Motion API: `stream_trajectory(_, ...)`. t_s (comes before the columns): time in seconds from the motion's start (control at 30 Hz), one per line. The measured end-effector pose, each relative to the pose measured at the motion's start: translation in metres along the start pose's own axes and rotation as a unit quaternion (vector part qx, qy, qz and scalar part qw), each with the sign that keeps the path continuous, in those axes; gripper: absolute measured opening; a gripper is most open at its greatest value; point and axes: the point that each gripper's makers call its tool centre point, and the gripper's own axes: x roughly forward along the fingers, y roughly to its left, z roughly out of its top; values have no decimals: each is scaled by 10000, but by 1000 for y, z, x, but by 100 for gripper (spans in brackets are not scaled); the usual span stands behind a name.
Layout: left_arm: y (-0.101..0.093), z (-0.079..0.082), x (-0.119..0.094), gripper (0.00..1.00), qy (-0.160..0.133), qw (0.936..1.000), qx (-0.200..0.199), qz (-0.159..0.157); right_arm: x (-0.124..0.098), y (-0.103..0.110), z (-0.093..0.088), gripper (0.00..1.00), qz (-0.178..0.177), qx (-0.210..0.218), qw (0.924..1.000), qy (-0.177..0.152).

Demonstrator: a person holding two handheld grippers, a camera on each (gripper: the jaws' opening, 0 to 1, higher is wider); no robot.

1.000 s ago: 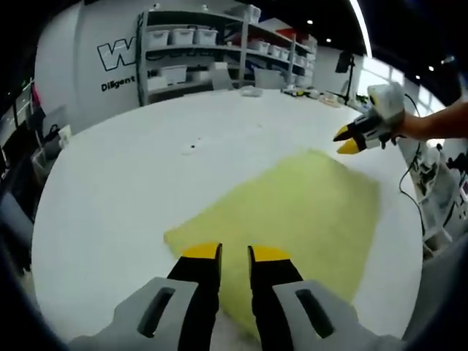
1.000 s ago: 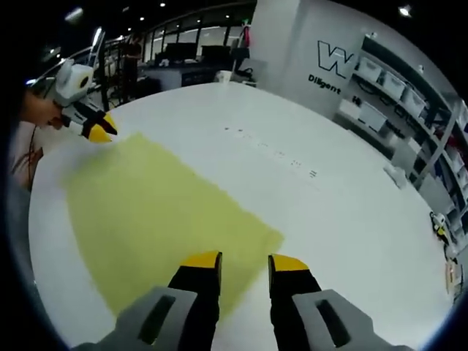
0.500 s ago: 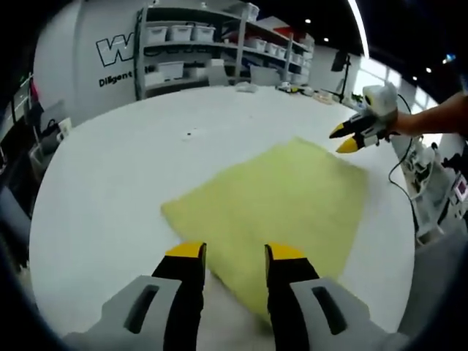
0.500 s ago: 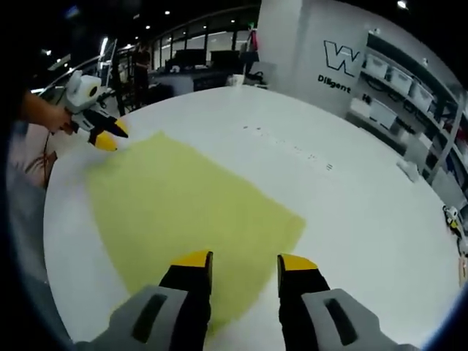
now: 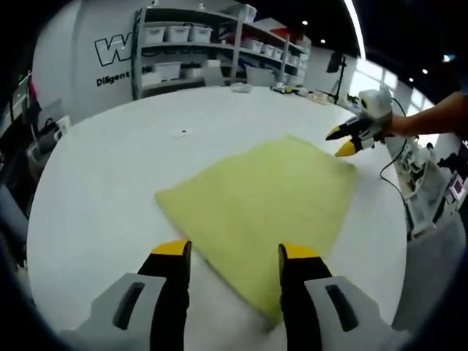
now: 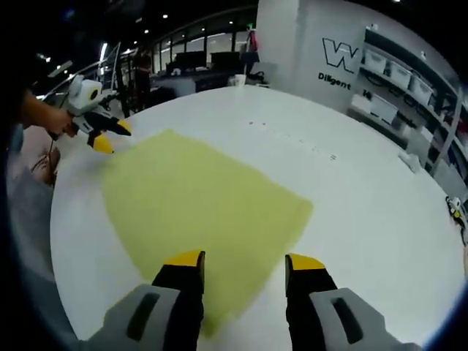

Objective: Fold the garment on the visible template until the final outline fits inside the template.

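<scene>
A yellow-green garment (image 5: pixel 256 194) lies flat as a rough rectangle on the white round table (image 5: pixel 102 175). My left gripper (image 5: pixel 234 252) hovers open over the garment's near corner, nothing between its yellow-tipped jaws. Across the garment, my right gripper (image 5: pixel 341 140) sits in a person's hand at the far corner. From the other side, the garment (image 6: pixel 205 201) spreads ahead on the table (image 6: pixel 365 212), and my right gripper (image 6: pixel 244 260) stands open above its near edge. My left gripper (image 6: pixel 112 135) is at the garment's far left corner, jaws parted.
Metal shelving with white bins (image 5: pixel 197 36) stands behind the table by a wall with a logo. Small dark marks (image 6: pixel 292 142) dot the tabletop. Cables and equipment (image 5: pixel 431 197) sit past the table's right edge. Desks (image 6: pixel 197 62) stand in the background.
Both grippers' jaws have spread wider apart. Both cameras have shifted slightly, so the garment sits more centred in each view. The garment itself lies as before.
</scene>
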Motion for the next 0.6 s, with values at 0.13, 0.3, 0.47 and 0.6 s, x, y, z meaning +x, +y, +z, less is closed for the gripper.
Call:
stream_trajectory(0.13, -6, -4, -5, 50, -9, 9998, -95, -146, -5, 5, -6, 39, 60, 21, 10000, 24)
stream_trajectory(0.3, -15, -14, -9, 54, 80, 9995, -112, -295, -8, 12, -11, 39, 136, 60, 9999, 27)
stream_trajectory(0.47, -19, -22, -13, 55, 124, 9992, -174, -337, -11, 21, -21, 38, 225, 38, 9997, 83)
stream_trajectory(0.6, -25, -33, -17, 55, 208, 9987, -223, -408, -14, 26, -30, 38, 263, 85, 9995, 129)
